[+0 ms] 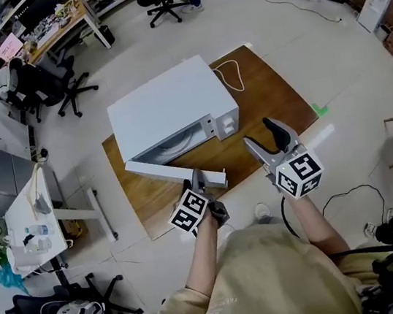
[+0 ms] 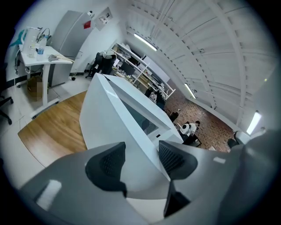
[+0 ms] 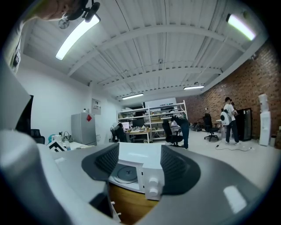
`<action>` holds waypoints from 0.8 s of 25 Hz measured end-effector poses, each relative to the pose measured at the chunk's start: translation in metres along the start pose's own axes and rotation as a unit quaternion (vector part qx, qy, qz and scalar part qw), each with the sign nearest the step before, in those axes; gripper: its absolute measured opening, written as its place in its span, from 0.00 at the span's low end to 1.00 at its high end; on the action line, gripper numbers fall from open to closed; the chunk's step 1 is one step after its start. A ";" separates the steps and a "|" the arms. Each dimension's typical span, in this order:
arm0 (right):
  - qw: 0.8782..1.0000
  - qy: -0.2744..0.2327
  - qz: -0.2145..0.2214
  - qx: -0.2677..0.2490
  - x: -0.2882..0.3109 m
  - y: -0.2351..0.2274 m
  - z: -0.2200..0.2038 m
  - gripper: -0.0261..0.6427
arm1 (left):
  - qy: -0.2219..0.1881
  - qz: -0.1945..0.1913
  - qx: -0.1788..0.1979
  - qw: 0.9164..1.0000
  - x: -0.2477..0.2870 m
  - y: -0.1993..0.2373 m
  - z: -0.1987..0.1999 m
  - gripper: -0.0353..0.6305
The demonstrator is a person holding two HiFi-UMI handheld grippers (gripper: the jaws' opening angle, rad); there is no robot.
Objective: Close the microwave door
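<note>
A white microwave (image 1: 174,108) stands on a wooden table (image 1: 275,95), and its door (image 1: 173,169) hangs open towards the table's front edge. My left gripper (image 1: 199,183) is at the door's free end. In the left gripper view the door (image 2: 109,123) fills the space ahead, and the left gripper (image 2: 142,160) has its jaws apart with the door's edge showing between them and no pad pressing on it. My right gripper (image 1: 268,141) hovers open and empty to the right. In the right gripper view the right gripper (image 3: 139,160) points level at the microwave (image 3: 151,176), whose cavity holds a turntable (image 3: 127,172).
A white cable (image 1: 231,73) lies on the table behind the microwave. A white side table (image 1: 32,215) with bottles stands to the left and office chairs (image 1: 60,89) beyond it. A black cable (image 1: 344,199) runs over the floor at the right.
</note>
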State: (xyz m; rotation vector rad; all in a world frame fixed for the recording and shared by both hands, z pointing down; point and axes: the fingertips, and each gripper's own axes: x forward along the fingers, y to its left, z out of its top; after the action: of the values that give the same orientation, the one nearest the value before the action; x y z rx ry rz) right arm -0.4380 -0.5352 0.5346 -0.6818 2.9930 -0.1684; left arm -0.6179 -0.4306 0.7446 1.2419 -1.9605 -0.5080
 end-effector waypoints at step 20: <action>0.998 -0.013 -0.057 -0.031 -0.056 -0.036 0.017 0.47 | -0.040 0.014 -0.015 0.999 0.096 -0.016 0.022 0.39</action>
State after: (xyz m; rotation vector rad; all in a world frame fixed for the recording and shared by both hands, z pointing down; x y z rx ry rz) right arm -0.3703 -0.5445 0.5241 -0.8538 2.9475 -0.0718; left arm -0.6493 -0.5248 0.7571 1.1911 -2.0263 -0.5779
